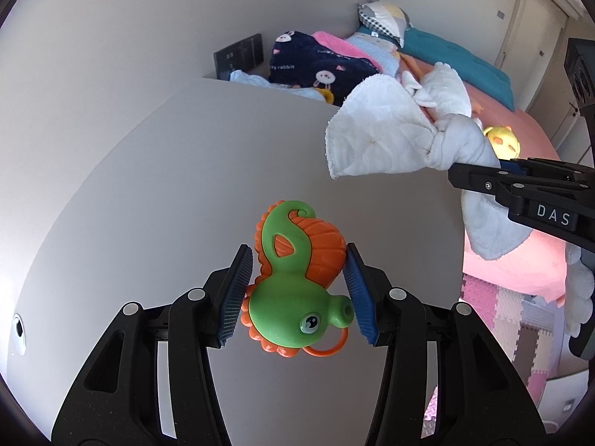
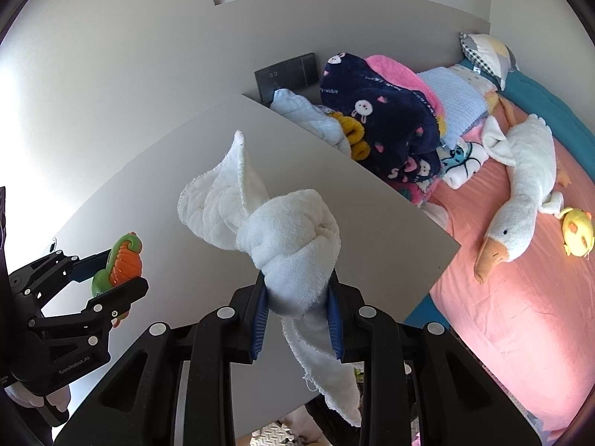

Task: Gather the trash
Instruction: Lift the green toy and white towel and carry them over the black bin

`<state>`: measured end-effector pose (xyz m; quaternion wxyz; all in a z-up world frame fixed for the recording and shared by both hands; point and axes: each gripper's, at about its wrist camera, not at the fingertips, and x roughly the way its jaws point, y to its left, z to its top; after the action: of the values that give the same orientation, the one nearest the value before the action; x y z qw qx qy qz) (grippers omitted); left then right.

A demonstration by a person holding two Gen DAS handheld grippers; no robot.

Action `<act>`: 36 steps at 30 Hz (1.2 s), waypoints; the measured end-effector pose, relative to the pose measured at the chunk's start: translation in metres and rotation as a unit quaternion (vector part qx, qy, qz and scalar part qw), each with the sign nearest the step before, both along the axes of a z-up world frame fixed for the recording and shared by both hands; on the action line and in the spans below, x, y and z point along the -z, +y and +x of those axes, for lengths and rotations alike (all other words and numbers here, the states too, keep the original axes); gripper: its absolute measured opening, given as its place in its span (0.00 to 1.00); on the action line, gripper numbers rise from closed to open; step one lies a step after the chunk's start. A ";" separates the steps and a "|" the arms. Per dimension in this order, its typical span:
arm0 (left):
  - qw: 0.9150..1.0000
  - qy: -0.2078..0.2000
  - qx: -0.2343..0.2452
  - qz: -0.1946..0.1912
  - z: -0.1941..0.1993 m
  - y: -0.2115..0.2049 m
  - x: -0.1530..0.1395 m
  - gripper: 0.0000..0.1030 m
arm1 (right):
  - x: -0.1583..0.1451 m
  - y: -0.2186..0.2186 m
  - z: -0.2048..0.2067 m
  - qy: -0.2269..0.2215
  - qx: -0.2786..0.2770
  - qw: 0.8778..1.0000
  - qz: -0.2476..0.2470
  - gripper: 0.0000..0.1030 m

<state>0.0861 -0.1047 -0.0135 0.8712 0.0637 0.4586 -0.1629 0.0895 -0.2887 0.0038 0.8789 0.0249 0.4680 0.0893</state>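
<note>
My left gripper (image 1: 299, 290) is shut on a green and orange seahorse toy (image 1: 293, 282), held above a grey tabletop (image 1: 167, 193). It also shows at the left of the right wrist view (image 2: 108, 278), with the toy (image 2: 119, 264) between its pads. My right gripper (image 2: 297, 316) is shut on a knotted white cloth (image 2: 286, 238), held above the same tabletop (image 2: 186, 156). In the left wrist view the cloth (image 1: 401, 130) hangs from the right gripper (image 1: 479, 174) at the right.
A bed with a pink sheet (image 2: 520, 316) lies right of the table. On it are a white goose plush (image 2: 520, 193), a yellow chick toy (image 2: 576, 230), a navy rabbit blanket (image 2: 383, 111) and folded clothes. A dark wall panel (image 2: 286, 74) is behind. Foam floor mats (image 1: 513, 327) show below.
</note>
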 end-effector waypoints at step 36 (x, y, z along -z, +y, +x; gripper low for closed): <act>0.989 -0.007 0.150 -0.005 -0.042 -0.136 -0.015 0.48 | -0.014 -0.123 -0.100 -0.019 0.143 0.989 0.023 0.29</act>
<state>0.0441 -0.2408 0.0014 0.8405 0.1285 0.4366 -0.2940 -0.0101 -0.4114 0.0176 0.8904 0.1103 0.4409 -0.0261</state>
